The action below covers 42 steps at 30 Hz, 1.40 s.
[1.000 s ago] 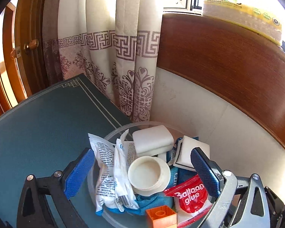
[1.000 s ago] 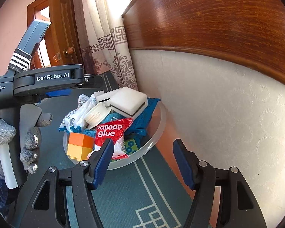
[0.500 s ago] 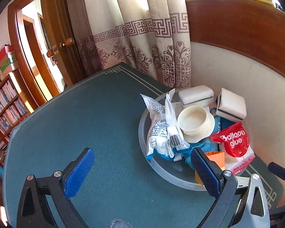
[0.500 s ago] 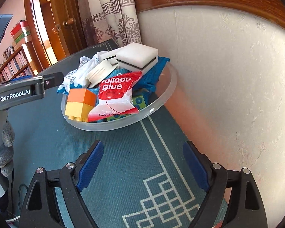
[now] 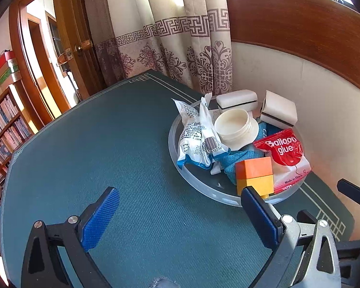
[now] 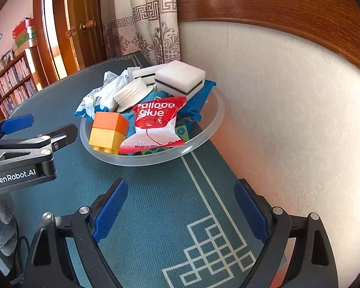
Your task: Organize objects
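In the bowl (image 6: 211,129): two white sponges (image 6: 180,78).

Bright window daylight, wall (image 6: 288,100) glare, sharp focus, fisheye bending, dark corners.

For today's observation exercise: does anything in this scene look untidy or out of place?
Yes. The clear bowl is overfilled: the white sponge perches tilted on the heap, and the blue cloth spills over the rim.
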Motion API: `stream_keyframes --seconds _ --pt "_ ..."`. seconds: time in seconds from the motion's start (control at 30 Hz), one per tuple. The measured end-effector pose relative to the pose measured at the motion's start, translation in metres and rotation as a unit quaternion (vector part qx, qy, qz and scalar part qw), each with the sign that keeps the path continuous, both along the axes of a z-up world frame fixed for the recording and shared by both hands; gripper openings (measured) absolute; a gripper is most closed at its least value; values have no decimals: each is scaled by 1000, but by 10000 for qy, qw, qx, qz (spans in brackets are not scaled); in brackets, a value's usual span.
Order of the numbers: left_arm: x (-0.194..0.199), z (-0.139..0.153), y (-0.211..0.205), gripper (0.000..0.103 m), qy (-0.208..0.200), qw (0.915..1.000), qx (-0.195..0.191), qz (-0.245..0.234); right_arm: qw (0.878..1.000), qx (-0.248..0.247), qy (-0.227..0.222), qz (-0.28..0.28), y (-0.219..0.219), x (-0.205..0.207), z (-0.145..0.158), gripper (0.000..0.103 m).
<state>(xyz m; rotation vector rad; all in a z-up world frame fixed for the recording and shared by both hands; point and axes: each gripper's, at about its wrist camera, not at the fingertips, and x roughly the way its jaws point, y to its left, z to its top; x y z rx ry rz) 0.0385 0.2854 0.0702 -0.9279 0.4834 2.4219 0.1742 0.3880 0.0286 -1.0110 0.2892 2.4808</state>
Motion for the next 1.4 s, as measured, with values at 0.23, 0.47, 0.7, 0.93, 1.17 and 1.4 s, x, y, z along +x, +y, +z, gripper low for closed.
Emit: stream_keyframes --seconds 0.23,0.47,0.7,0.93,1.17,1.4 --pt "0 -2 -2 103 -165 9998 68 -51 9999 112 -74 21 -3 -6 1 92" --pt "4 -7 4 103 -227 9996 -32 -164 9999 119 -105 11 -2 -7 -2 92" --pt "3 -11 8 103 -385 9990 -73 -213 9996 227 -172 -19 1 -10 -2 92" --pt "0 -15 8 103 -562 9982 -75 -194 9996 215 -171 -29 1 -12 -3 92" --pt "0 -17 9 103 -648 9976 -88 -230 9996 212 -182 -19 1 -12 -4 92" --pt "0 -18 10 103 -698 9972 -109 -247 9997 190 -177 -29 2 -14 -5 92"
